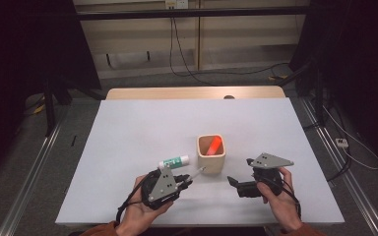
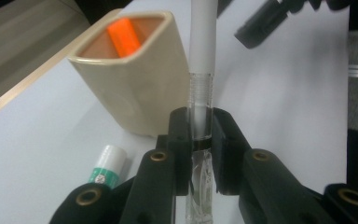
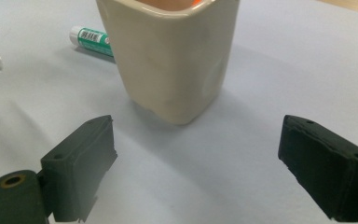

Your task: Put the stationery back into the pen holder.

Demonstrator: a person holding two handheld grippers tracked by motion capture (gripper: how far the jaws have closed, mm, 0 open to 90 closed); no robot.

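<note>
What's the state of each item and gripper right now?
left gripper: shut on the pen
pen: clamped, held off the table, tip pointing past the cup
cup: upright, orange marker inside
glue stick: lying on the table, capped
right gripper: open, holding nothing, facing the cup

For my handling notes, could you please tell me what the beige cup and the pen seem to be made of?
Beige cup: probably glazed ceramic, judging by its thick rounded rim and soft sheen.
Pen: likely plastic, with a matte white cap and a clear, threaded barrel clamped in the left hand-held gripper.
</note>
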